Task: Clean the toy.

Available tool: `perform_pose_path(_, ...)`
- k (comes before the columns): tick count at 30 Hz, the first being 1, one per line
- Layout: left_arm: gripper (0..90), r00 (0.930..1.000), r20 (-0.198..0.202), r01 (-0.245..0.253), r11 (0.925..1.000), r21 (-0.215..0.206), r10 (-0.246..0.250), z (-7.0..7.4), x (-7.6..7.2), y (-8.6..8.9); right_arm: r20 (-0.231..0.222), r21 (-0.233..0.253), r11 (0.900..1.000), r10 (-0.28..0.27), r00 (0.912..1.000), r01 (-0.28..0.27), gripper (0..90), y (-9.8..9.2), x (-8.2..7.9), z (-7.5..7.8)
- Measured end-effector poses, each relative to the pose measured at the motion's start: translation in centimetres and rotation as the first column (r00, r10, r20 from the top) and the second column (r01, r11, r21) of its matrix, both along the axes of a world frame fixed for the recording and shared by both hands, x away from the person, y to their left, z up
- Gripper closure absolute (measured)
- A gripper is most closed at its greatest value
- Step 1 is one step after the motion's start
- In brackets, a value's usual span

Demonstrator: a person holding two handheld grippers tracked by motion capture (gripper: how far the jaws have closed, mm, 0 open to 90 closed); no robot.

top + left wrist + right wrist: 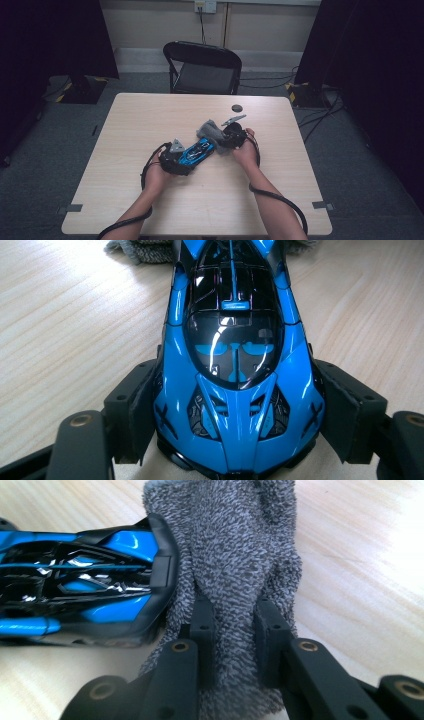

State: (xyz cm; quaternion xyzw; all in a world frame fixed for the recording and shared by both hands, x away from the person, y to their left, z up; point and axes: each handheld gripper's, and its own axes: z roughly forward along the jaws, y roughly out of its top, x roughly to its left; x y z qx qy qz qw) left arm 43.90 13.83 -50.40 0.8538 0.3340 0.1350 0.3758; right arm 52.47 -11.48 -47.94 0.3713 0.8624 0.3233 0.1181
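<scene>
1. The left tool [235, 440] clamps the nose of the blue toy car [235, 365], which is hard and glossy, likely slippery, and best held at its flanks.
2. Past the car's tail on the counter [150, 115], the right tool [232, 630] pinches a soft grey cloth [235, 555] against it.
3. Both forearms angle inward.

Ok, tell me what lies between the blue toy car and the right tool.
The grey towel: pinched in the right tool, it touches the blue toy car at one end, as the right gripper view shows.
</scene>
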Motion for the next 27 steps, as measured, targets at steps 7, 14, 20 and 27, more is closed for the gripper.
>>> perform_pose_path(7,26.0,1.0,0.002,-0.002,1.0,0.0,0.002,0.0,0.0,0.0,-0.012,0.031,0.998,0.059,0.9982,-0.058,74.9,-1.0,-1.1,0.0)
perform_pose_path(14,26.0,1.0,-0.001,0.0,1.0,0.009,0.0,0.1,0.0,0.0,-0.023,0.061,0.994,0.094,0.9953,-0.092,74.9,-1.7,-2.5,0.1)
perform_pose_path(20,26.0,1.0,-0.005,-0.001,0.9999,0.01,0.001,0.1,0.0,0.0,-0.038,0.09,0.99,0.108,0.9934,-0.104,74.8,-2.7,-3.7,-0.1)
perform_pose_path(27,26.0,1.0,-0.005,0.0,0.9999,0.01,0.0,0.1,0.0,0.0,-0.056,0.112,0.986,0.134,0.9894,-0.127,74.9,-3.2,-5.2,-0.2)
